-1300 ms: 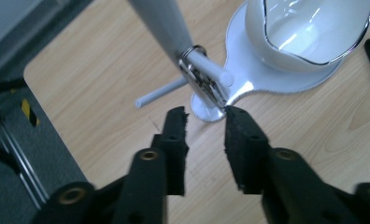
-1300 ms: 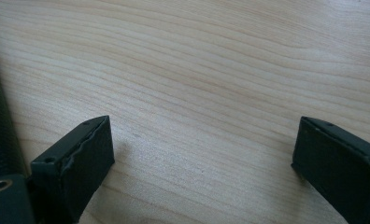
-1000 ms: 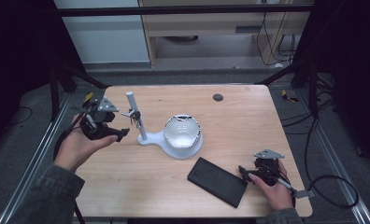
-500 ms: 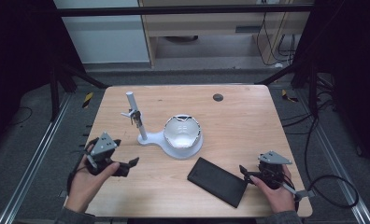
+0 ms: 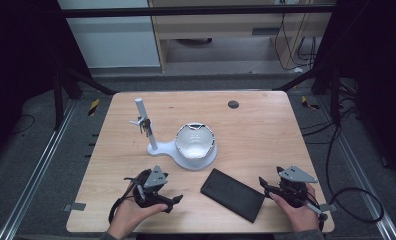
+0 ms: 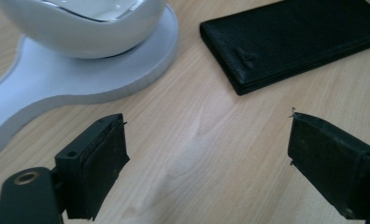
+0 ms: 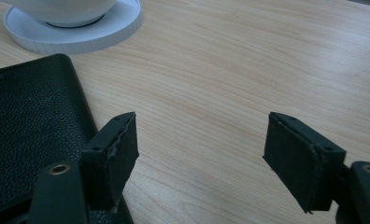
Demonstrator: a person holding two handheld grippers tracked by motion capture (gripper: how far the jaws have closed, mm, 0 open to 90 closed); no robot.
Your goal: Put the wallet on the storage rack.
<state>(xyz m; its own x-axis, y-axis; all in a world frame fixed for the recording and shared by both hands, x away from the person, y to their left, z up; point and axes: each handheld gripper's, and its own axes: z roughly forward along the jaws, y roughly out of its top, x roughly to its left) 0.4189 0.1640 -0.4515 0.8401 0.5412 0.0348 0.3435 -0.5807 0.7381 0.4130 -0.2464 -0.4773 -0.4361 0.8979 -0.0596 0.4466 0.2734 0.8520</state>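
A black wallet [image 5: 233,194] is seen lying flat and closed on the wooden table [image 5: 266,130], near its front edge, set at a slant with one end toward the white stand [image 5: 186,158] and the other toward the person's side. Its surface is grained like leather, and a small embossed mark is shown near one corner in the left gripper view [image 6: 293,39]. It rests just beside the stand's round base, apart from it.
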